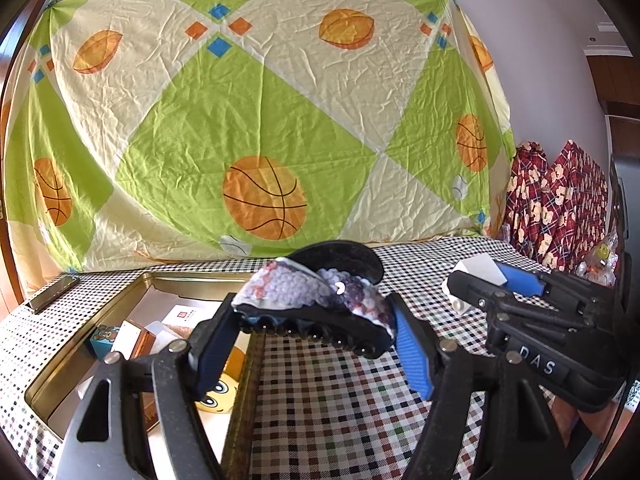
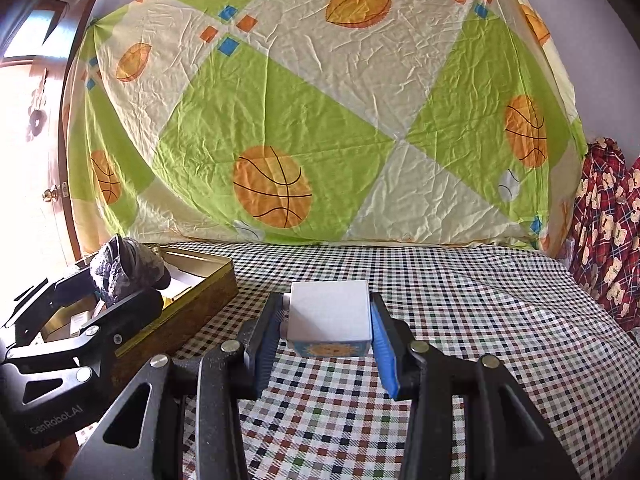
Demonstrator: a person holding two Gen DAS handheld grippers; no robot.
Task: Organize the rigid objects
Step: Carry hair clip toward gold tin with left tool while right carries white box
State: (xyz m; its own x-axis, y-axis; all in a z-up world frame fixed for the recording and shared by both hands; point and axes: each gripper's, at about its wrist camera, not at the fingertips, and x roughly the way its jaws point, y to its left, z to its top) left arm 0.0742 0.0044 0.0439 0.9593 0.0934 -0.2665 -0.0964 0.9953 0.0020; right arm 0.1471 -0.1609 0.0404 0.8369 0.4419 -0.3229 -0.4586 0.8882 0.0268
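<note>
The left gripper (image 1: 316,328) clamped a stiff sequined hair claw (image 1: 320,300) across its body, the right gripper (image 2: 326,332) a light, rigid white box (image 2: 330,314) by its sides.

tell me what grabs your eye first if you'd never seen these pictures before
The big green and cream bedsheet printed with basketballs fills the wall behind the checked tablecloth. In front of it the left gripper is shut on a dark sequinned hair claw clip, held at the edge of the open gold tin of small boxes. To its right, the right gripper clamps a small white box above the cloth.
</note>
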